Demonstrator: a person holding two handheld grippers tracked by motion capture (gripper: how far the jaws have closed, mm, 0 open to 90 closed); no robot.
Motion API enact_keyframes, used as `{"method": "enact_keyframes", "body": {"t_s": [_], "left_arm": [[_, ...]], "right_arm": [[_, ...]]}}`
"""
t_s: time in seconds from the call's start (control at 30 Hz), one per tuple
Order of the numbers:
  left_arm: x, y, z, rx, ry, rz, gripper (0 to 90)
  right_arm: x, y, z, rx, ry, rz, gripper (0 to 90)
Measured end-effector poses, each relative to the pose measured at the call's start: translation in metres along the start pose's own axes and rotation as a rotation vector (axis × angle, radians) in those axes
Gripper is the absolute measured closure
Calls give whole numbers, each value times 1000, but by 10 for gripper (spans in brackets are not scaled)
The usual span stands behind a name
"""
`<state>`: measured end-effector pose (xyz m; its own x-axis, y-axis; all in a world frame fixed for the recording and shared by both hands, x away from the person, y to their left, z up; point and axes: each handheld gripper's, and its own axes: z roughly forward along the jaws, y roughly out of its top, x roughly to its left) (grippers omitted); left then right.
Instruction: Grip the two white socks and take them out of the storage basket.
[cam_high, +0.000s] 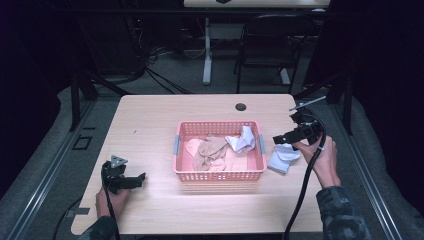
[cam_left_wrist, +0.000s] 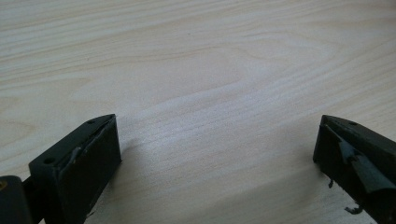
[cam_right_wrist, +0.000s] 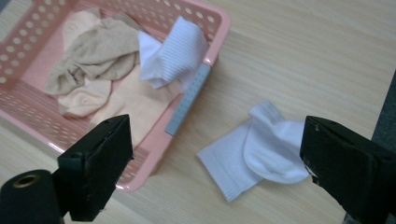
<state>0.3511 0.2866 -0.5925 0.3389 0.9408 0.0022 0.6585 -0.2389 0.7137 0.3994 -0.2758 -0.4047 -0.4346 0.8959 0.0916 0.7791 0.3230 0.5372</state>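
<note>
A dark room surrounds a light wooden table, with a black chair and a white table leg on the grey floor behind it.

The left gripper is held low near the front left part of the table, well apart from everything else. In the left gripper view its two black jaws stand wide apart, with nothing between them, only bare wood grain below.

The right gripper is held above the right side of the table, and its jaws are also spread wide and hold nothing. Below it and a little ahead, a white sock lies flat on the table, folded over itself; in the right gripper view the sock lies between the two jaws but lower, not touched by them. To the far side of the sock from this gripper stands a pink basket with a grey handle on its near wall. The sock is near the basket but apart from it.

Inside the basket lie beige socks, a peach-coloured sock, and another white sock that leans against the wall by the grey handle.
</note>
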Motion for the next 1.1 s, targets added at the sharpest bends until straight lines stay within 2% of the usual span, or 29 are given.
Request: {"method": "enact_keyframes", "body": {"t_s": [0.07, 0.1, 0.2, 0.23, 0.3, 0.43, 0.63, 0.7, 0.9, 0.97, 1.1], "left_arm": [[0, 0, 0, 0, -2, -1, 4], [0, 0, 0, 0, -1, 0, 4], [0, 0, 0, 0, 0, -1, 4], [0, 0, 0, 0, -2, -2, 4], [0, 0, 0, -1, 0, -1, 4], [0, 0, 0, 0, -1, -1, 4], [0, 0, 0, -1, 0, -1, 4], [0, 0, 0, 0, 0, 0, 5], [0, 0, 0, 1, 2, 2, 5], [0, 0, 0, 1, 2, 3, 6], [0, 0, 0, 0, 1, 2, 6]], "right_arm": [[3, 5, -2, 4, -5, -13, 81], [11, 17, -5, -7, -11, -39, 79], [21, 30, -7, -8, -7, -66, 83], [27, 39, -4, 6, -4, -88, 85], [30, 41, -3, 4, 1, -89, 88], [38, 53, 10, 41, 7, -114, 97], [52, 66, 28, 61, 20, -143, 117], [57, 71, 37, 81, 39, -162, 126], [64, 76, 52, 101, 67, -168, 135], [65, 78, 57, 111, 64, -182, 139], [67, 80, 69, 135, 72, -174, 148]]}}
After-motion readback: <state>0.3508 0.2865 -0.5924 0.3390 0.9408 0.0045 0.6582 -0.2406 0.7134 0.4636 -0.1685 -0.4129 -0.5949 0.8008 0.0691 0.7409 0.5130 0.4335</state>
